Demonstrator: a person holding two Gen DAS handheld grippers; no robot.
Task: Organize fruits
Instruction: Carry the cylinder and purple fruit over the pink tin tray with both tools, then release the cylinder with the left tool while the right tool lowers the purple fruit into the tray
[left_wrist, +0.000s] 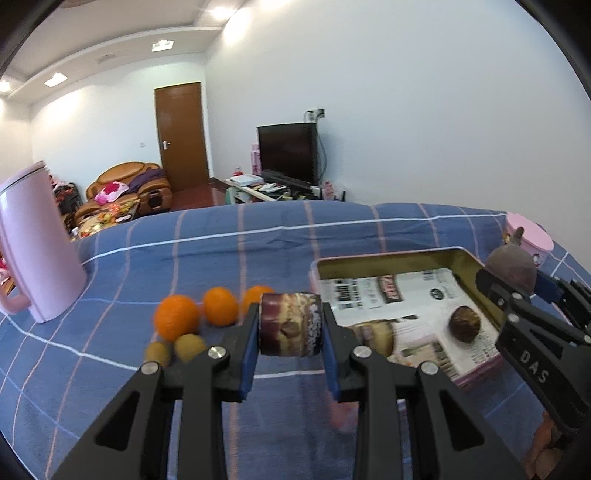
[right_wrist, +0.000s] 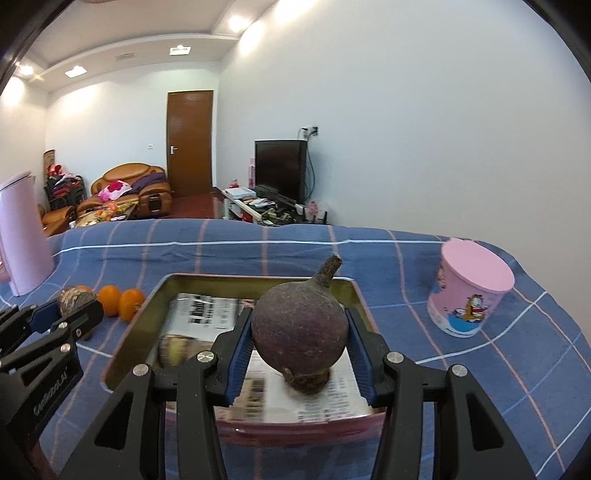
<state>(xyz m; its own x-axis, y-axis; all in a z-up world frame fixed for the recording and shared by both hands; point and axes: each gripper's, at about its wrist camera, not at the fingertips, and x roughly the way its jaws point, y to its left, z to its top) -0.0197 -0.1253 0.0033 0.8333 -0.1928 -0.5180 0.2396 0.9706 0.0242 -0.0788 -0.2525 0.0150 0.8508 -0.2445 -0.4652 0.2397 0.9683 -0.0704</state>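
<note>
Carrying fruit toward the tin (right_wrist: 354, 295), both grippers are loaded: the right gripper (right_wrist: 300, 343) is clamped on a round purple fruit (right_wrist: 299, 325) above the paper lining, and the left gripper (left_wrist: 290, 328) is clamped on a mottled purple fruit (left_wrist: 290, 323) just beside the tin's left wall. Next, I judge, each must lower and release without hitting the fruit already inside (left_wrist: 464, 324).

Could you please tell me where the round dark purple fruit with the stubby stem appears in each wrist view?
Left wrist view: the purple fruit sits at the far right, clamped in the right gripper.
Right wrist view: it fills the centre, between that gripper's blue pads, above the tin.
Shared landmark: the paper-lined rectangular metal tin.
</note>
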